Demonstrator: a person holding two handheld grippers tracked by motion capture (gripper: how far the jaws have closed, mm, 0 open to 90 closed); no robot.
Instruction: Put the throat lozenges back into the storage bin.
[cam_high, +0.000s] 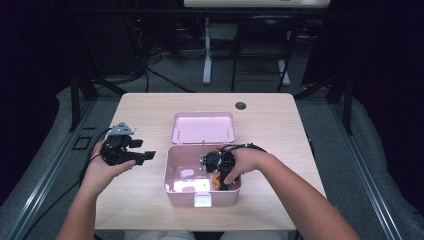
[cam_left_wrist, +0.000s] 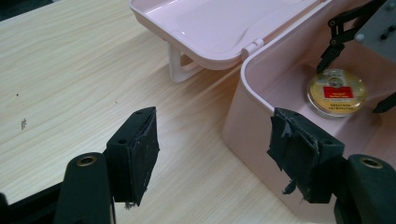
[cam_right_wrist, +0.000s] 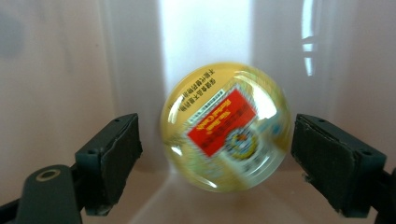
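While its jaws stand apart with nothing gripped, the right gripper (cam_right_wrist: 217, 154) reaches down into the pink box (cam_high: 172, 192), the round yellow jar (cam_right_wrist: 225, 126) lying directly between them, seemingly on the box floor. The left gripper (cam_left_wrist: 212, 156), also spread, hovers beside the box, farther from the jar.

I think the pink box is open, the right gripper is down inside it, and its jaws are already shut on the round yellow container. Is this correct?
Not quite. The pink box is open and the right gripper is down inside it, but its jaws are not shut. The right gripper view shows them open on either side of the round yellow container, with a gap at each side.
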